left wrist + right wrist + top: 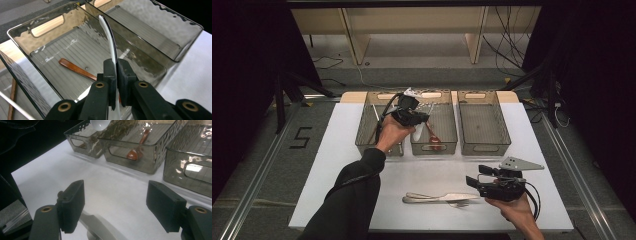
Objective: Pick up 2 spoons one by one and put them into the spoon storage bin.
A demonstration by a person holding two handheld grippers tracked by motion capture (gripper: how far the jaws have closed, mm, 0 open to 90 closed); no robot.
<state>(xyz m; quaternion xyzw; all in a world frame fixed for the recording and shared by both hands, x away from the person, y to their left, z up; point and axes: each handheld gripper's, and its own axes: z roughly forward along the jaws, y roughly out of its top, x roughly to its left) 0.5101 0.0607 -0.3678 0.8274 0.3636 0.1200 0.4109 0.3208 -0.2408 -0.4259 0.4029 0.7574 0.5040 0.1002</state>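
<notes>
Left gripper (416, 118) over the middle bin (451, 131), jaws pinched tight on a white spoon (109, 40). Handle clamped between the pads, seen edge-on in the left gripper view, curving up and away past the jaws, tip arching toward the bin's far wall. Bowl end hanging on the near side of the jaws, pale and round at the top of the right gripper view (99, 124), above the near rim between the left bin (367, 131) and the middle one. Long axis running roughly far to near, tilted, bowl end lower. Not touching the bin floor, held in the air.

Down in the same middle bin, a brown wooden spoon (432, 136) flat on the ribbed floor, bowl at the near wall, handle pointing far and a little left. Sticks lying lengthwise in the left bin. Right bin (483, 122) alongside, a row of three at the far end of the white table (337, 165).

Right gripper (472, 182) low over the near right part of the table, jaws spread wide, nothing between the pads. Pointing left, toward metal cutlery (439, 199) lying just beside it, long axis left to right across the table, fork tines at the right end near the gripper. Shiny blade just under the jaws in the right gripper view.
</notes>
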